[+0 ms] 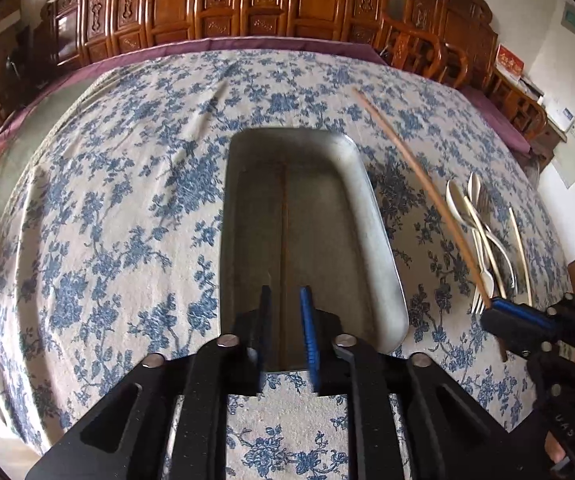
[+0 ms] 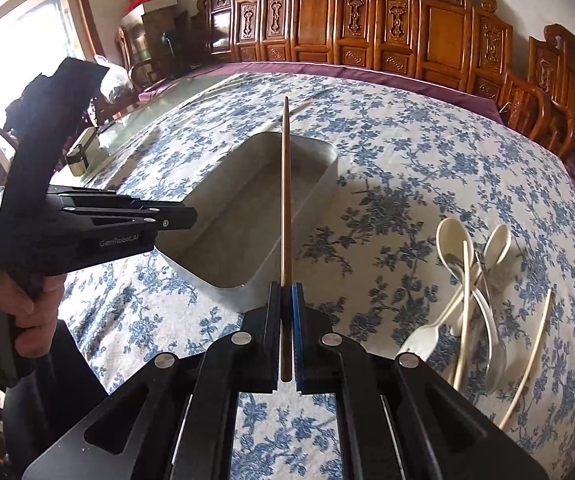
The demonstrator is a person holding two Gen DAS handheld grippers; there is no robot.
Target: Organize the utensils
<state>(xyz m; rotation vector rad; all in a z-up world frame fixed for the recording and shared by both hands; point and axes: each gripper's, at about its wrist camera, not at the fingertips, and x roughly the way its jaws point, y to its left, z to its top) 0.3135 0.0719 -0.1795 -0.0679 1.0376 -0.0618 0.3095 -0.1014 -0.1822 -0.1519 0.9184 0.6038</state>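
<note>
Only the left wrist view shows a chopstick [image 1: 283, 216] inside the tray [image 1: 371, 216] beneath the released left tool [image 1: 287, 300]; the right tool [image 2: 286, 292] clenches another chopstick [image 2: 285, 200].

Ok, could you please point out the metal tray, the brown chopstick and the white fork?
Grey metal tray [image 2: 329, 156]: right wrist view, far rim.
Brown wooden chopstick [image 2: 286, 200]: right wrist view, mid-shaft.
White plastic fork [image 2: 419, 342]: right wrist view, head.

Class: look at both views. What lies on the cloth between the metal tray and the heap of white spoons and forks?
Nothing lies there: only bare flowered tablecloth separates the metal tray from the white cutlery heap. The right wrist view shows it best.
</note>
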